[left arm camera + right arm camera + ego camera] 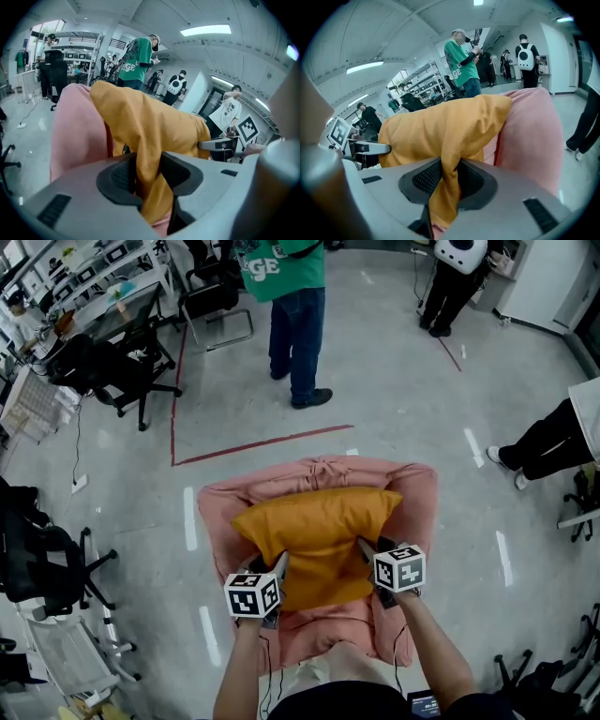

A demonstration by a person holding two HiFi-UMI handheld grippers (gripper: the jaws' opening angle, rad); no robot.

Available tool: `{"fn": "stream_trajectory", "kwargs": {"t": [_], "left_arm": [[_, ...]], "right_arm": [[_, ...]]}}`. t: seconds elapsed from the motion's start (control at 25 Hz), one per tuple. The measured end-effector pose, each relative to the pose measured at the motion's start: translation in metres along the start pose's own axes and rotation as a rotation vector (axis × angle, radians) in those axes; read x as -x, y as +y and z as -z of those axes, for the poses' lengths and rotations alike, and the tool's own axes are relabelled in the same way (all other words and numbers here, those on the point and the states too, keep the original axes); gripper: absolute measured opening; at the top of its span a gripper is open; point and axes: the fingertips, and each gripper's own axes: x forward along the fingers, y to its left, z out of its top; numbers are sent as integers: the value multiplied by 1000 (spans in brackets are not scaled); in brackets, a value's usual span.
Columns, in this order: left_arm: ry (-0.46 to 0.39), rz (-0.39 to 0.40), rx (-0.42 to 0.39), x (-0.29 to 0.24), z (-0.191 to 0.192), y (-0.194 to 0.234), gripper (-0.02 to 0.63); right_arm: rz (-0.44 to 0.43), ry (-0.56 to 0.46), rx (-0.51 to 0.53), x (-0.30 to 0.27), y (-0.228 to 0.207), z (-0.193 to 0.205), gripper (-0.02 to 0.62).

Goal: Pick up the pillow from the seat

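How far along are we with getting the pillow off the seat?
Done: the approach, with both grippers at the orange fabric pillow. In hand: the left gripper and right gripper each pinch its cover between their fingers. Left: the lift itself; it appears to rest on the pink cushioned seat, not yet raised.

Left hand-held gripper (270, 566), right hand-held gripper (368, 551): grey moulded shells, black ribbed pads (425, 178), white cubes (253, 595) with black square markers, thin black cables (265, 664).

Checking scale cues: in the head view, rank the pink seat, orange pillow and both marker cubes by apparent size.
1. pink seat
2. orange pillow
3. left marker cube and right marker cube, alike
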Motion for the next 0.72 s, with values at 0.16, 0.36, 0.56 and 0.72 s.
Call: {"fn": "stream_trajectory", "kwargs": {"t": [0.16, 0.36, 0.56, 0.72], "left_arm": [[2, 10, 0, 7, 1, -5, 150], [-6, 20, -7, 20, 4, -9, 147], [-27, 41, -31, 33, 2, -20, 146], [-53, 45, -43, 51, -2, -22, 146]], "right_arm": [[-6, 2, 9, 8, 4, 1, 104], [6, -6, 0, 19, 12, 2, 104], [19, -35, 7, 37, 19, 1, 104], [22, -68, 24, 51, 33, -6, 104]]}}
